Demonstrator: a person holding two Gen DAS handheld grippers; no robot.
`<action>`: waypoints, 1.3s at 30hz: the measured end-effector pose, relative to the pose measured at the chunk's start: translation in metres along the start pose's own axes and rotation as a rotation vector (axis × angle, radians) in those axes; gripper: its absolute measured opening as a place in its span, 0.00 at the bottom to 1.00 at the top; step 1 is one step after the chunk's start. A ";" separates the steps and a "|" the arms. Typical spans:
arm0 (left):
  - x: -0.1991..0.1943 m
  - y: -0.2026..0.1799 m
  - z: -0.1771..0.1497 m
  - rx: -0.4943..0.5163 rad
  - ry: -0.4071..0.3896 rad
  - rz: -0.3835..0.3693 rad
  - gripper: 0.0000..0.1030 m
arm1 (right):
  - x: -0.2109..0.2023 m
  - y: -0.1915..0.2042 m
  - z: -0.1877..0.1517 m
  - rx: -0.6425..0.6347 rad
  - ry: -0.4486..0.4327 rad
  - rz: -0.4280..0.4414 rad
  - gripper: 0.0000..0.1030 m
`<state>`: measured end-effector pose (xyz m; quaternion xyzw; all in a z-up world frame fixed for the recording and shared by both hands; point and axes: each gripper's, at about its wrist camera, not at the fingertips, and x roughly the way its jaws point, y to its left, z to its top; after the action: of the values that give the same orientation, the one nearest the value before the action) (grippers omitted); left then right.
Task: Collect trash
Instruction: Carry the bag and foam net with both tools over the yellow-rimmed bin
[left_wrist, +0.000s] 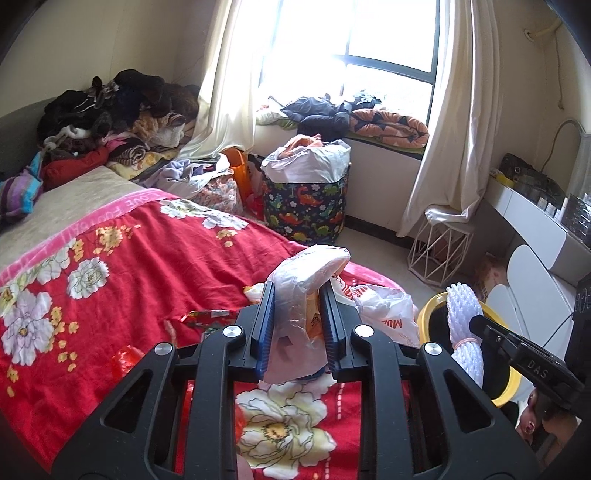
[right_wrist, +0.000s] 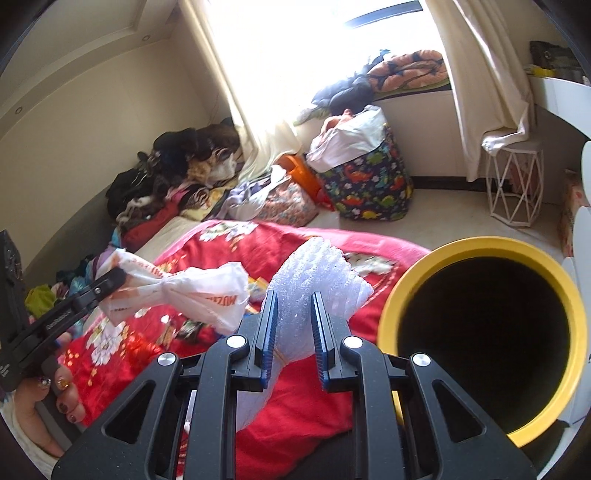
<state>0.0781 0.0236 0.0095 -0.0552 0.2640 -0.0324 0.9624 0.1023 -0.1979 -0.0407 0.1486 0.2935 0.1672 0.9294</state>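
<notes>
Both tongs clenched: left tongs (left_wrist: 297, 291) grip plastic bag (left_wrist: 384, 314), right tongs (right_wrist: 291, 299) foam net (right_wrist: 321, 273), over red blanket (left_wrist: 129, 258).

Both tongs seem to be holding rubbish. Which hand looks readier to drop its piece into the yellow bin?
Right, probably. The right tongs grip the white foam netting right beside the yellow bin. The left tongs, shut on the plastic bag, are over the red blanket, farther from the bin.

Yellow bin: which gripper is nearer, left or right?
Right. The right gripper, shut on white foam netting, sits beside the yellow bin rim. The left gripper, holding a plastic bag, is farther away over the bed.
</notes>
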 end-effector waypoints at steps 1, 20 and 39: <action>0.000 -0.003 0.001 0.005 0.000 -0.006 0.17 | -0.002 -0.003 0.000 0.001 -0.007 -0.009 0.17; 0.022 -0.088 -0.001 0.143 0.019 -0.134 0.17 | -0.033 -0.083 0.010 0.110 -0.091 -0.173 0.17; 0.046 -0.148 -0.023 0.264 0.076 -0.197 0.17 | -0.048 -0.131 0.007 0.142 -0.099 -0.288 0.17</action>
<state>0.1009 -0.1291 -0.0146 0.0475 0.2869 -0.1632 0.9428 0.0993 -0.3364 -0.0606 0.1782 0.2768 0.0036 0.9443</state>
